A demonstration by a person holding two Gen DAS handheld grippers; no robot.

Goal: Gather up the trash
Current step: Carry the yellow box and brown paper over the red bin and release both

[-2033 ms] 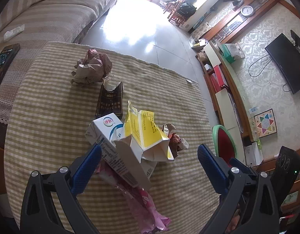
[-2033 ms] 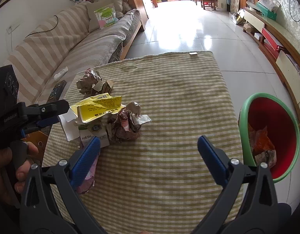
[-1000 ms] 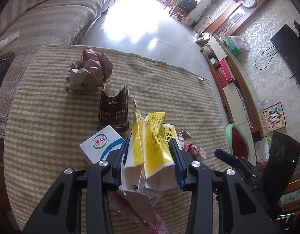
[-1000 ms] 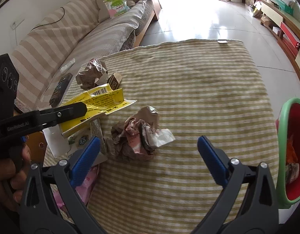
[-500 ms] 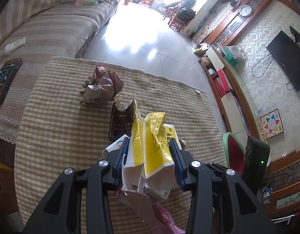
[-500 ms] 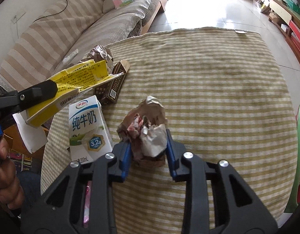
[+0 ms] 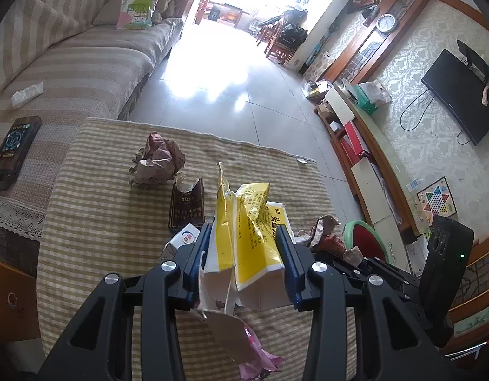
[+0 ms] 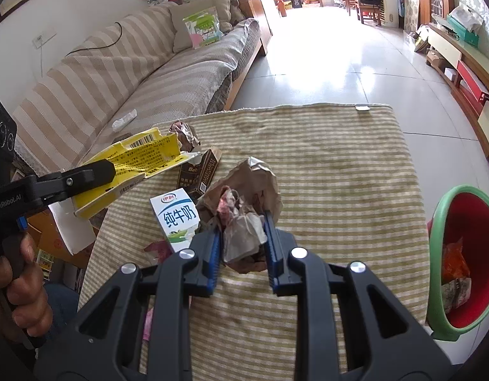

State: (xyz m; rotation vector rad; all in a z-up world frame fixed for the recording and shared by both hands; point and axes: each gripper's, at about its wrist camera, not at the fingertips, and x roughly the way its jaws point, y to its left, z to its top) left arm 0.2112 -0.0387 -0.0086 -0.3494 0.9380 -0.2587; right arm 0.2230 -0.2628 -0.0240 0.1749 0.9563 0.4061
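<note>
My left gripper (image 7: 242, 255) is shut on a torn yellow carton (image 7: 250, 222) and holds it above the striped table cloth (image 7: 101, 216); it also shows in the right wrist view (image 8: 139, 158). My right gripper (image 8: 241, 241) is shut on a crumpled brown paper wad (image 8: 244, 203), lifted a little off the cloth. A white milk carton (image 8: 177, 219), a dark brown box (image 7: 187, 204), another crumpled paper ball (image 7: 157, 163) and a pink wrapper (image 7: 260, 358) lie on the cloth. The red bin with a green rim (image 8: 463, 263) stands right of the table with trash inside.
A striped sofa (image 8: 142, 73) runs along the left, with a remote (image 7: 14, 146) on it. A TV (image 7: 457, 108) and low cabinet (image 7: 365, 152) line the right wall. Tiled floor (image 8: 333, 63) lies beyond the table.
Both grippers closed on their items: the left on the yellow carton, then the right on the paper wad. Both have since risen, the carton off the milk carton.
</note>
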